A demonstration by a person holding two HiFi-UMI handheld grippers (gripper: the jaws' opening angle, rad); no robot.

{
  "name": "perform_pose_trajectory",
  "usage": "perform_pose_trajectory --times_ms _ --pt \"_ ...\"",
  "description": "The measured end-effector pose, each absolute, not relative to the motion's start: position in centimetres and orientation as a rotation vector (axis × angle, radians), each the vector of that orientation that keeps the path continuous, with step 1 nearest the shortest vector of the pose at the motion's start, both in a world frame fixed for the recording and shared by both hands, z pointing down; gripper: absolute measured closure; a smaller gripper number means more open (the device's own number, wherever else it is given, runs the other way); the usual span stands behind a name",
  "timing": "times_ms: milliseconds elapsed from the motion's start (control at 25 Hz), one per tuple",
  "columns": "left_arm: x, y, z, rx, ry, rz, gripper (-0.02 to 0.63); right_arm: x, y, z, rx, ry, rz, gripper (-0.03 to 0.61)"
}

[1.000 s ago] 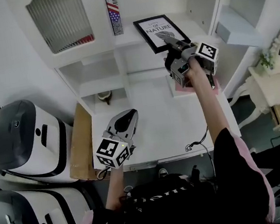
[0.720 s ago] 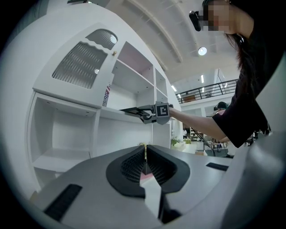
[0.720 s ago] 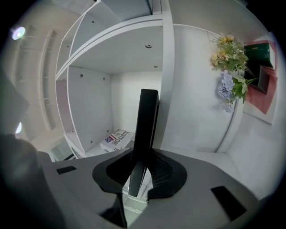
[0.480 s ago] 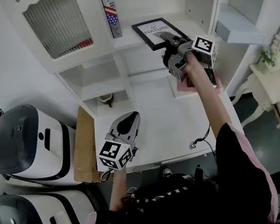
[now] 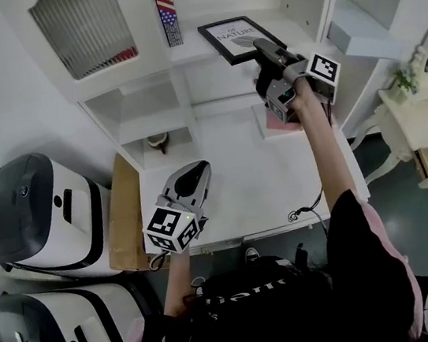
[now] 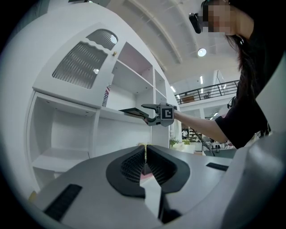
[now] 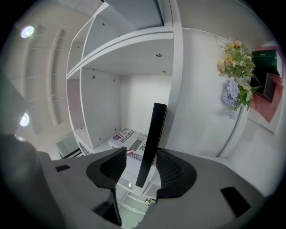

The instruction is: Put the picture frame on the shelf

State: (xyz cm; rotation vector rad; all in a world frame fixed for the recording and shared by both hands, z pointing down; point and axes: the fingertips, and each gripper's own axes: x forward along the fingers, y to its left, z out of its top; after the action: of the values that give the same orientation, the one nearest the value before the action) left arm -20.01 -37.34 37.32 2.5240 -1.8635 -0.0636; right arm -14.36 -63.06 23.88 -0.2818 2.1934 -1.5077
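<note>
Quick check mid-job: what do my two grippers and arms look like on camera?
The left gripper and right gripper are grey with black ribbed pads. Each carries a white cube of black square markers. The sleeves are black, with pink at the edges. The right gripper's jaws are opening, with the picture frame between them.

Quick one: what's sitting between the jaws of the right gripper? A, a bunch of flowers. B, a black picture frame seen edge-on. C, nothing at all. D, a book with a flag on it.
B: the right gripper view shows the black picture frame standing edge-on between the jaws of the right gripper, which are opening, with a gap showing on one side of the frame.
</note>
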Motion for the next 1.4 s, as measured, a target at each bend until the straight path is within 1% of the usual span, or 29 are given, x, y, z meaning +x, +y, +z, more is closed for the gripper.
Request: perform_pose_trajectory --times_ms 320,680,960,1120,1400 --pt "-19.1 -36.2 37.0 2.565 -1.816 -0.081 0.592 -11.8 -58.6 24.6 -0.285 2.269 -1.430 0.371" --pt "-17.7 -32.7 36.6 2.637 -1.730 -0.107 0.592 -12.5 -48.7 28.0 -0.272 2.534 -1.312 0.373" --pt "-17.8 -28.3 37.3 2.678 -1.644 -0.099 0.592 -13.6 -40.9 32.1 -0.393 2.638 -1.222 0.394" --pt "-17.8 -25.8 37.8 2.700 -1.588 -0.098 0.592 -14.0 -36.6 34.3 -0.455 2.648 -1.221 0.397" --pt "-17.5 -21.4 39.1 2.719 -1.498 -0.106 0.592 -14.5 -29.6 37.0 -0.560 2.651 -1.190 0.426"
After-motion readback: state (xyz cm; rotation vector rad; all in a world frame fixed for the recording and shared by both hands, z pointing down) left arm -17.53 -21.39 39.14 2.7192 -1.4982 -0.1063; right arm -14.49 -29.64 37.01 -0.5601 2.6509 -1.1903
